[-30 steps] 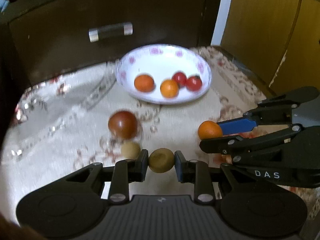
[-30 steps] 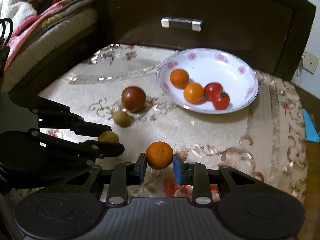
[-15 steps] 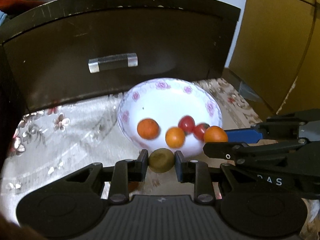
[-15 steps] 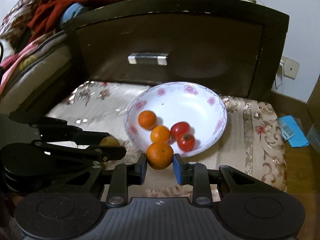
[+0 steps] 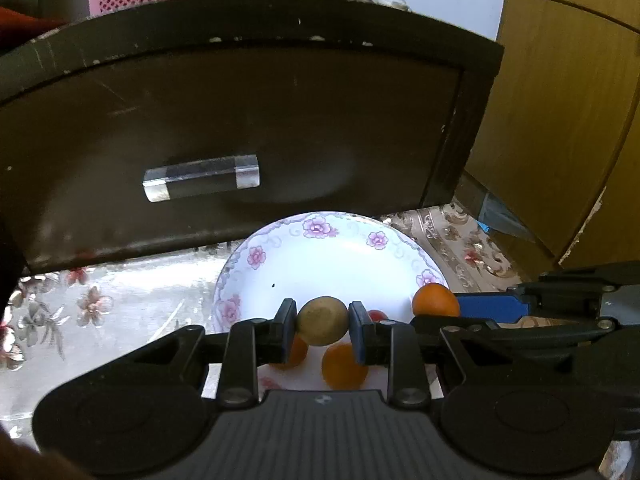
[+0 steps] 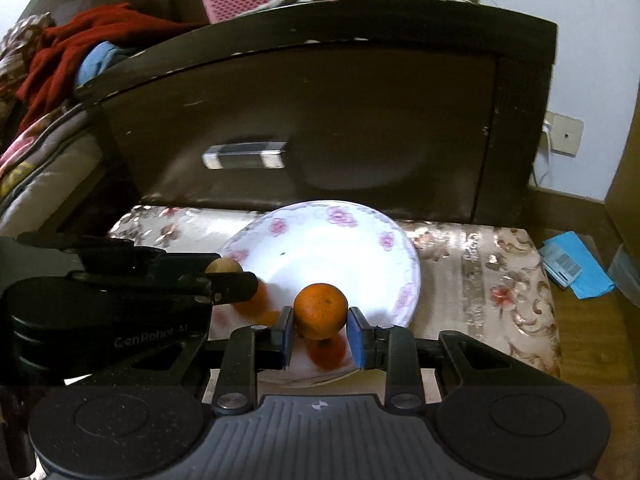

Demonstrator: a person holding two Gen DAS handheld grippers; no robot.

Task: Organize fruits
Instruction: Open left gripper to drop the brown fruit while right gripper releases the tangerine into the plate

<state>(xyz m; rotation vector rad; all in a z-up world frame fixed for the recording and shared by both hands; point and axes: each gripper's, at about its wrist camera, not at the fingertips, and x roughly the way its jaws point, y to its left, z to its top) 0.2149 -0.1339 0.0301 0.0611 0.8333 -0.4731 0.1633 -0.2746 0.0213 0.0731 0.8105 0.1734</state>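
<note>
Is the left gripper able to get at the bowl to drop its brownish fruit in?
Probably yes: the left gripper holds the brownish fruit over the bowl, with nothing between them.

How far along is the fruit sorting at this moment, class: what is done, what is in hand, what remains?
Done: the floral bowl already holds fruit, including an orange and something red. In hand: the left gripper is shut on a brownish-green fruit and the right gripper on a tangerine, both poised above the bowl. Left: opening the jaws to drop both. Any fruit outside the bowl is out of view.
</note>
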